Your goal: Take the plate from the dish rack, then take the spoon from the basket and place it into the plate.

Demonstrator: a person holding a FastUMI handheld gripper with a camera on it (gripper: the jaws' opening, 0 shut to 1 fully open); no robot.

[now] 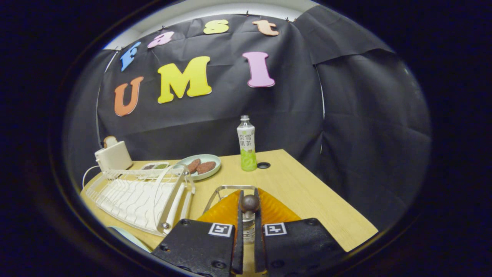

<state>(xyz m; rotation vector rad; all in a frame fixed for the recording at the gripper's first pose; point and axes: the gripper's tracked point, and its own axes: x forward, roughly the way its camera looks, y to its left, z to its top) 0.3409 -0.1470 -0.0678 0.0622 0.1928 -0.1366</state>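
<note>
Dish rack point(138, 200), white wire, is set on the wooden table point(307, 192) at ten o'clock from the gripper point(248, 215); the orange basket point(275, 211) is found directly ahead at twelve o'clock, under the fingers. A green plate point(209, 159) with two brown patties point(201, 166), a tea bottle point(247, 144) and a white toaster point(113, 154) are ranged beyond, at eleven to twelve o'clock. The spoon point(250, 204) is gripped by its dark rounded end between nearly closed jaws, above the basket.
</note>
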